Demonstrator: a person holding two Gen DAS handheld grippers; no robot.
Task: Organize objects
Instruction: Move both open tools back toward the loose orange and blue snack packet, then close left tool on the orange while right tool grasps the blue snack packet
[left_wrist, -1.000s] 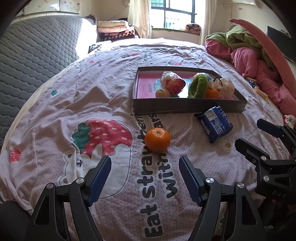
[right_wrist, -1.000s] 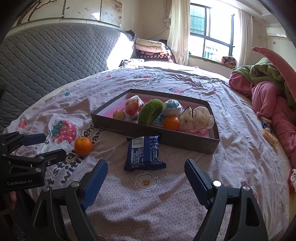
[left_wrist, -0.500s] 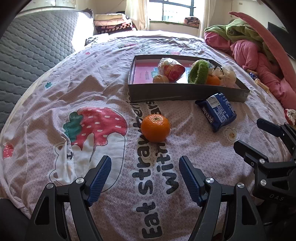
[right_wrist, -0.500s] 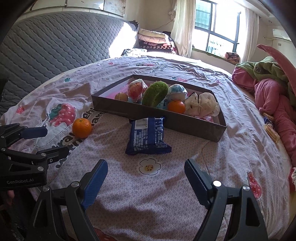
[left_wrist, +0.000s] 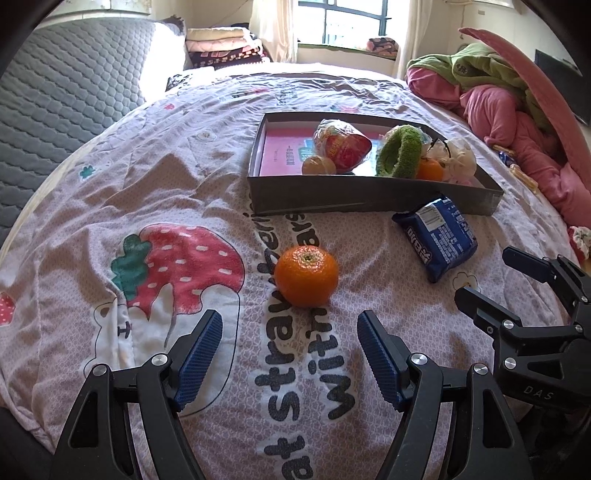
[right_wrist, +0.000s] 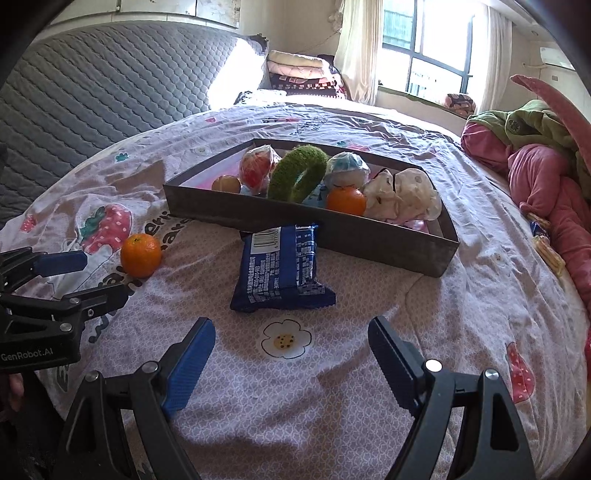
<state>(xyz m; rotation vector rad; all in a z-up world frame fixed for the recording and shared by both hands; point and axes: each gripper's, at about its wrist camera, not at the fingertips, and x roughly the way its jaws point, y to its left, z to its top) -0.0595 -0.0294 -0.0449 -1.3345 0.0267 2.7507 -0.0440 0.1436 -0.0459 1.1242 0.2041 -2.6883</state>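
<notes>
An orange mandarin (left_wrist: 306, 275) lies on the printed bedspread just ahead of my left gripper (left_wrist: 290, 325), which stands open and empty. To its right lies a blue snack packet (left_wrist: 436, 234), close to the grey box's (left_wrist: 369, 201) front wall. In the right wrist view that packet (right_wrist: 280, 267) rests a little beyond my open, empty right gripper (right_wrist: 291, 332), with the mandarin (right_wrist: 141, 254) off to the left. The grey box (right_wrist: 388, 240) holds a green ring, another mandarin, wrapped snacks and a white bag. Each gripper shows at the edge of the other's view.
A pink and green heap of bedding (left_wrist: 517, 110) lies to the right of the box. A grey quilted headboard (right_wrist: 92, 92) runs along the left. Folded blankets (right_wrist: 295, 74) are stacked at the far end under the window. The bedspread (left_wrist: 147, 184) left of the box is bare.
Both grippers have sunk and edged forward, so the mandarin and the blue packet now look nearer and larger. Neither gripper's jaws have changed.
</notes>
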